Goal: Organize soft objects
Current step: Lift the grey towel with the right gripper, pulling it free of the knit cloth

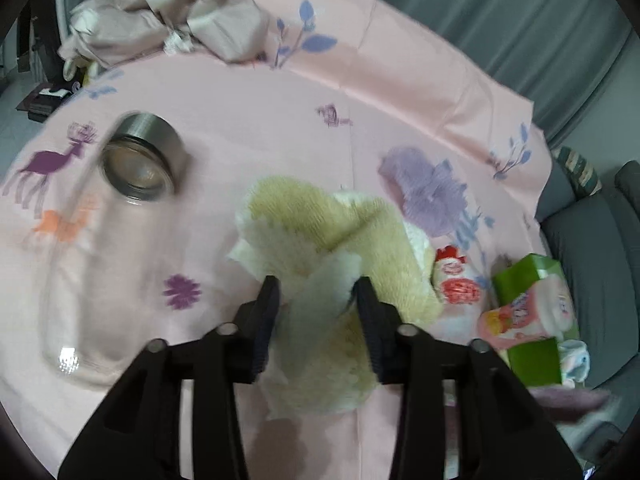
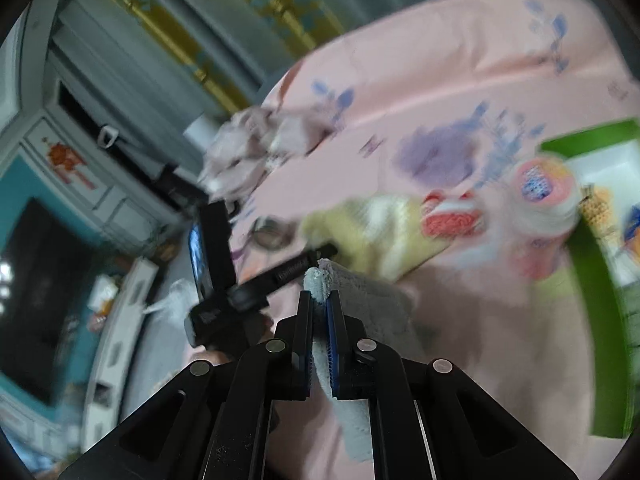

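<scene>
A yellow and white towel (image 1: 320,232) lies crumpled on the pink printed cloth (image 1: 248,120). My left gripper (image 1: 316,286) stands open around a raised white fold of it; the fold fills most of the gap and is not visibly squeezed. In the right wrist view my right gripper (image 2: 320,294) is shut on a grey towel (image 2: 372,292), whose edge sticks out past the fingertips while the rest trails down between the jaws. From there I see the left gripper (image 2: 320,258) reaching the yellow towel (image 2: 376,232).
A steel tin (image 1: 140,164) lies on its side at the left. A heap of pale pink clothes (image 1: 160,12) sits at the far edge. A knitted red and white toy (image 1: 456,280) and a green box (image 1: 532,356) of soft toys are at the right, beside a grey sofa (image 1: 580,240).
</scene>
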A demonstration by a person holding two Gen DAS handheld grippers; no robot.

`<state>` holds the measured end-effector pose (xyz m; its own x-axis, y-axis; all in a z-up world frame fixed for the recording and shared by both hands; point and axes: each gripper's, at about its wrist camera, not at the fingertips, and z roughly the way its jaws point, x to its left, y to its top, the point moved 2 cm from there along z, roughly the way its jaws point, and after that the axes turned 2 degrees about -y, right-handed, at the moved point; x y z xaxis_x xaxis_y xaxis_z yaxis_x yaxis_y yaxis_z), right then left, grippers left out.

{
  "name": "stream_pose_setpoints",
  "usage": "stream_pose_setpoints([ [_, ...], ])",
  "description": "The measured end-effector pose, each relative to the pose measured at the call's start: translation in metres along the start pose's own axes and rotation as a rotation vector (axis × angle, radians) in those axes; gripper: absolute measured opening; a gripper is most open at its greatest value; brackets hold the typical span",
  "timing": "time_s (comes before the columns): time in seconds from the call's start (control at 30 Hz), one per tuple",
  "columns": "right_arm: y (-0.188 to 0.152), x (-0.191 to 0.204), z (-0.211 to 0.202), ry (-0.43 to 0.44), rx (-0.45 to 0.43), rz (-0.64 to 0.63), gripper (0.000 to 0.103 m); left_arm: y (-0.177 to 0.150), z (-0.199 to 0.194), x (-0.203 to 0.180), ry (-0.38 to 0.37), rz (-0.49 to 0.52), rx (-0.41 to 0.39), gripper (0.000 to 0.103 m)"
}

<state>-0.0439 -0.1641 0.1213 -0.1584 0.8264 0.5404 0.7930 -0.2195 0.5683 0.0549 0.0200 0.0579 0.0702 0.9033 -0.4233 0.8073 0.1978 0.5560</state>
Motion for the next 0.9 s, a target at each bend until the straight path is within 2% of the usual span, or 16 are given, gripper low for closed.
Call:
stream_pose_setpoints([
  [0.03, -0.002, 0.002, 0.006, -0.009, 0.018, -0.017, 0.007, -0.002, -0.009, 0.001, 0.001, 0.001, -0.012, 0.057],
  [0.07, -0.004, 0.002, 0.01, -0.029, 0.027, -0.021, 0.007, -0.005, -0.019, 0.002, -0.001, 0.004, -0.021, 0.063],
  [0.17, -0.008, -0.002, 0.033, -0.07, 0.097, -0.026, 0.007, -0.016, -0.037, -0.001, -0.009, 0.02, -0.031, 0.064],
  [0.2, -0.01, -0.003, 0.039, -0.087, 0.123, -0.034, 0.007, -0.02, -0.039, -0.004, -0.021, 0.034, -0.02, 0.064],
  [0.3, -0.021, -0.012, 0.06, -0.223, 0.197, -0.067, 0.007, -0.041, -0.042, -0.012, -0.082, 0.069, 0.036, 0.062],
  [0.37, -0.027, -0.016, 0.064, -0.254, 0.229, -0.073, 0.007, -0.057, -0.039, -0.01, -0.113, 0.058, 0.071, 0.061],
  [0.53, -0.047, -0.025, 0.056, -0.246, 0.243, -0.049, 0.007, -0.086, -0.032, -0.018, -0.131, 0.087, 0.146, 0.052],
  [0.73, -0.081, -0.036, 0.062, -0.275, 0.329, -0.048, 0.007, -0.095, -0.034, -0.027, -0.167, 0.104, 0.145, 0.051],
  [0.9, -0.09, -0.035, 0.051, -0.256, 0.33, -0.077, 0.007, -0.102, -0.029, -0.032, -0.193, 0.113, 0.15, 0.048],
])
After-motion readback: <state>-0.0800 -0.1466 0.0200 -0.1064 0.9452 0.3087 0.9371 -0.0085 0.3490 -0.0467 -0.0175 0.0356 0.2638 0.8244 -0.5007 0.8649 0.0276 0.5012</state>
